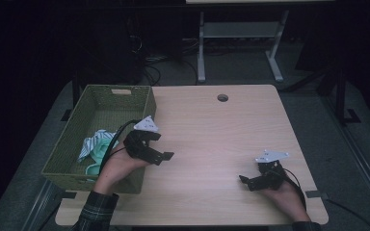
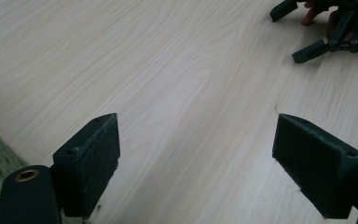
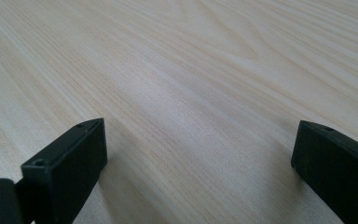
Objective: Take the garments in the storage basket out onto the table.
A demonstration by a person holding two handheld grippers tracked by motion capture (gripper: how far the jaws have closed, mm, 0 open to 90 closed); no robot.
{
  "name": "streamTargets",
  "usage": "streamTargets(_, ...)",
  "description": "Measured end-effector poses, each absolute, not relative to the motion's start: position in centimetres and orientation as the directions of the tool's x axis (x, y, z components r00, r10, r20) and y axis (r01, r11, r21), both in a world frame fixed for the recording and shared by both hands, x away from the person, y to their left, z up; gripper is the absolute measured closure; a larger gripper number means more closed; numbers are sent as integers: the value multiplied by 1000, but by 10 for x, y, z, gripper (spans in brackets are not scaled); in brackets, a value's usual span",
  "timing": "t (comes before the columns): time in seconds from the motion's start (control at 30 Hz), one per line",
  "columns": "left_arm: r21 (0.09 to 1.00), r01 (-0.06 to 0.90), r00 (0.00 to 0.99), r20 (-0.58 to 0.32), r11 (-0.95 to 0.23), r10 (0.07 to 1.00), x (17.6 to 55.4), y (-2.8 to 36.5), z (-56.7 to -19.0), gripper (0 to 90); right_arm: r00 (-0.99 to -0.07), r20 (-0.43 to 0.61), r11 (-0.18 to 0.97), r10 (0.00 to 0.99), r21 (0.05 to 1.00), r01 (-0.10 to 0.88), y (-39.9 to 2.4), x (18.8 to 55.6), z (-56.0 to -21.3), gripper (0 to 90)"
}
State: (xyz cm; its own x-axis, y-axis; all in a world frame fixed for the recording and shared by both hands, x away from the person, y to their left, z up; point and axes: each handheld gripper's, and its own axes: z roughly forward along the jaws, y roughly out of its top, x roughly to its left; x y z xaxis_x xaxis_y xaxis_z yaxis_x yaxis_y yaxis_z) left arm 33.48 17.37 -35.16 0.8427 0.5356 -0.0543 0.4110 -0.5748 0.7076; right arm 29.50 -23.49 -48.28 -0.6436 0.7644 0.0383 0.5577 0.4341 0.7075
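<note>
Currently both idle | left gripper [image 1: 163, 153] wide, empty, near basket [image 1: 72, 144] | right gripper [image 1: 248, 180] wide, empty | risk: cable snagging basket rim

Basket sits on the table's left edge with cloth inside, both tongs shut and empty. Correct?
Not quite. Both tongs are open, not shut: the left gripper view shows the left tongs with jaws wide apart over bare wood, and the right gripper view shows the same for the right tongs. The rest holds: the basket sits on the table's left edge with cloth inside.

The tongs [image 3: 198, 163] gape wide (nothing between the jaws) — over pale wooden table [image 3: 191, 70].
</note>
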Motion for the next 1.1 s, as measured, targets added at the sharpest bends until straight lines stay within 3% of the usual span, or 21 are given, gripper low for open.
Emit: streamTargets(1.1,722,471,762,-44,-506,646,339,226,-344,145,-641,41,432,766,705,562,-235,295,-483,31)
